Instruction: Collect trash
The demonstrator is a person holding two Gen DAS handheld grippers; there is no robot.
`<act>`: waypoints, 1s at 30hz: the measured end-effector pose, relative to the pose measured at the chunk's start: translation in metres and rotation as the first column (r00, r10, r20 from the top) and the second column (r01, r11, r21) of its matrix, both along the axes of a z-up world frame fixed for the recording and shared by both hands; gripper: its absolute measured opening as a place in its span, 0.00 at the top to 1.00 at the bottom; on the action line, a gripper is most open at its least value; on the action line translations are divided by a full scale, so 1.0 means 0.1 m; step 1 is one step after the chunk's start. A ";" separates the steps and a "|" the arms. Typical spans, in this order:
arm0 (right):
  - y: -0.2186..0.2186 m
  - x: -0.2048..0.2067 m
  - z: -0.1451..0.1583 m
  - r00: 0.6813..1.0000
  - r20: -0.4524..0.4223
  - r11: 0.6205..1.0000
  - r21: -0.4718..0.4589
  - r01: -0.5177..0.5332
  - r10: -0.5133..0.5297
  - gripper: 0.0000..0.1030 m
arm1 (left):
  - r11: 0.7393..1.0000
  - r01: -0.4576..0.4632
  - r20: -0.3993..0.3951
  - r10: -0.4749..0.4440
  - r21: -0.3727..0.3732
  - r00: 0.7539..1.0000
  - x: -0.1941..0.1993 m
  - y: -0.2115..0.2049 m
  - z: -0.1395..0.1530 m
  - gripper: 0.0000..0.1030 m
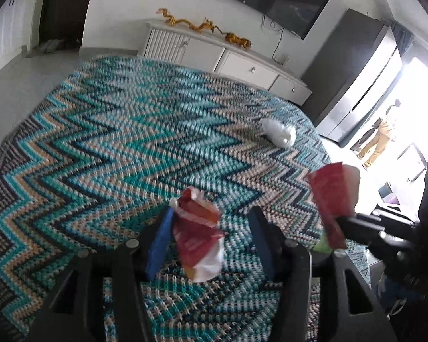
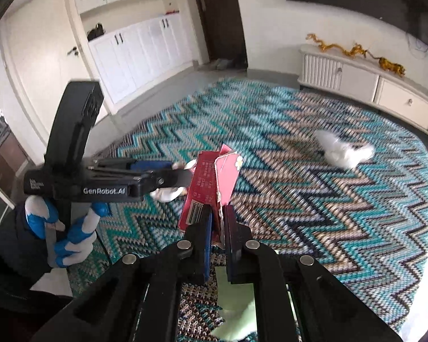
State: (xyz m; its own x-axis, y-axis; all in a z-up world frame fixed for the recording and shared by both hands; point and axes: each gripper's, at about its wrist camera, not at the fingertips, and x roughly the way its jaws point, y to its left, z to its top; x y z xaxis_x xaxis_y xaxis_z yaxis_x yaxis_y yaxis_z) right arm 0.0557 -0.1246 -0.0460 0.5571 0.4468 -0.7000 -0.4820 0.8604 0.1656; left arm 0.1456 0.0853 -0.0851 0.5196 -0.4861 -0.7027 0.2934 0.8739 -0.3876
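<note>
In the left wrist view my left gripper [image 1: 211,216] is open over the zigzag rug [image 1: 128,131]. A crumpled red, orange and white wrapper [image 1: 198,236] sits between its blue pads, against the left pad, with a clear gap to the right pad. My right gripper [image 2: 217,222] is shut on a torn pink-red carton [image 2: 211,182] with a barcode, held upright above the rug; the carton [image 1: 333,188] also shows at the right of the left wrist view. The left gripper [image 2: 182,172] appears side-on in the right wrist view, held by a blue-and-white gloved hand [image 2: 71,228].
A white crumpled wad [image 1: 279,131] [image 2: 342,151] lies on the rug farther off. A pale green scrap [image 2: 236,299] lies under the right gripper. A low white cabinet [image 1: 242,59] with gold figurines lines the far wall. A person [image 1: 382,136] stands by the bright window.
</note>
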 end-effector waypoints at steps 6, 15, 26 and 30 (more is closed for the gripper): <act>-0.37 -0.24 0.28 0.994 0.071 0.997 0.032 0.077 -0.079 0.93 | 0.998 0.067 0.066 -0.067 0.002 0.996 -0.21 -0.21 0.30 0.49; -1.13 -0.70 0.30 0.966 0.079 0.968 0.081 0.239 -0.245 0.93 | 0.944 0.322 0.027 -0.325 0.069 0.945 -0.52 -1.25 0.21 0.40; -2.14 -1.22 -0.01 0.886 0.011 0.874 0.172 0.455 -0.464 0.93 | 0.908 0.352 -0.029 -0.354 0.226 0.935 -0.62 -1.76 -0.15 0.72; -2.52 -1.35 -0.24 0.835 -0.035 0.816 0.190 0.545 -0.549 0.93 | 0.915 0.341 0.008 -0.351 0.217 0.936 -0.63 -1.78 0.00 0.77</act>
